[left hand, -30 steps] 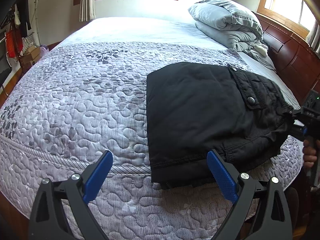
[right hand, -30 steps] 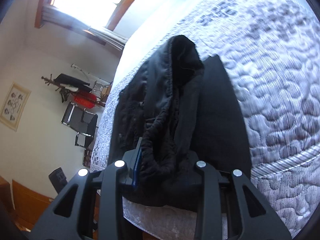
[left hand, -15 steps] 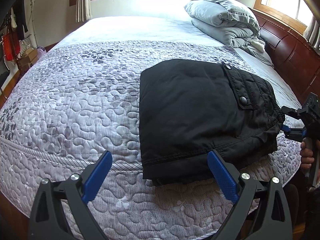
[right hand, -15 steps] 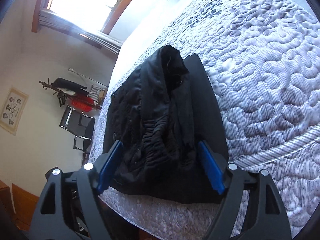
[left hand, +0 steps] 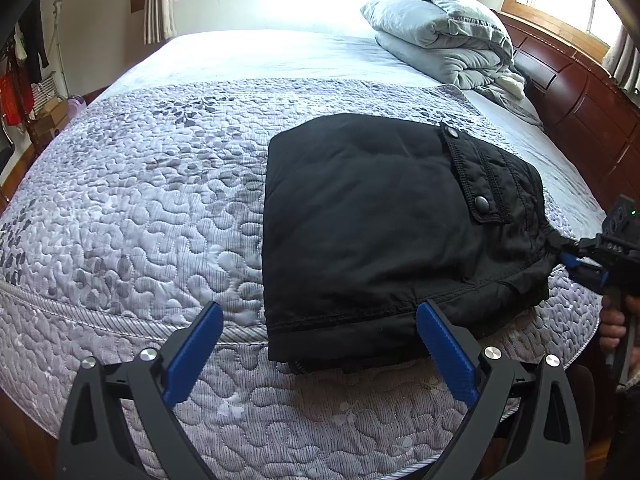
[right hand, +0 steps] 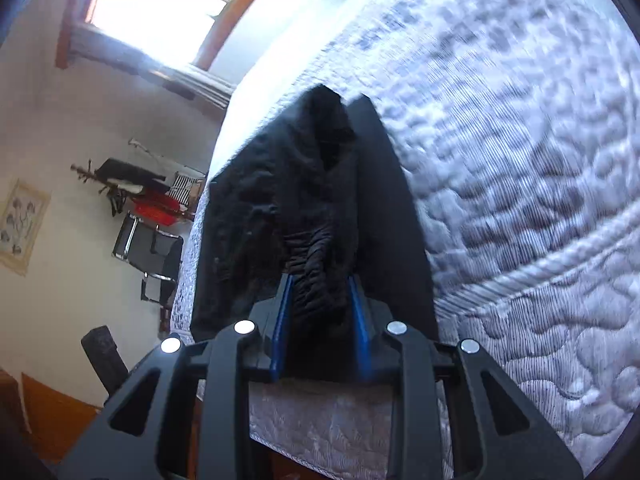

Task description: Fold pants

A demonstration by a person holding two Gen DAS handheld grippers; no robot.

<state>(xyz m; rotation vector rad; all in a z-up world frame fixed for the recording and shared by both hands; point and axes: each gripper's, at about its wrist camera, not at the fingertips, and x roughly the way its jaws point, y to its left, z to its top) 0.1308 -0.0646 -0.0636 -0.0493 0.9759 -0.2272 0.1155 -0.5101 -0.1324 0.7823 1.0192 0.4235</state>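
Pants (left hand: 384,216), black, folded into a thick rectangle, lie on the quilted bed (left hand: 132,208) at centre-right of the left wrist frame, near the bed's front edge. Pocket flap with two snap buttons faces up on the right part of the bundle. Bottom hem edge runs along lower centre, just above the braided seam of the quilt.

Left tool (left hand: 320,340) at bottom of frame, blue pads spread wide, nothing between them; right pad sits in front of the pants' lower edge, left pad over bare quilt. Contact with fabric can't be told.

Right tool (left hand: 560,254) at right edge of the left wrist frame, pinching the gathered waistband corner of the pants, fabric pulled to a point there. In the right wrist view the right tool (right hand: 320,308) has its blue pads nearly together with bunched black waistband cloth clamped between them, pants (right hand: 304,208) stretching away up the centre; view is blurred.

Grey folded duvet (left hand: 444,48) sits upper right on the bed, well apart from the pants. Dark wooden headboard (left hand: 580,100) at right edge.
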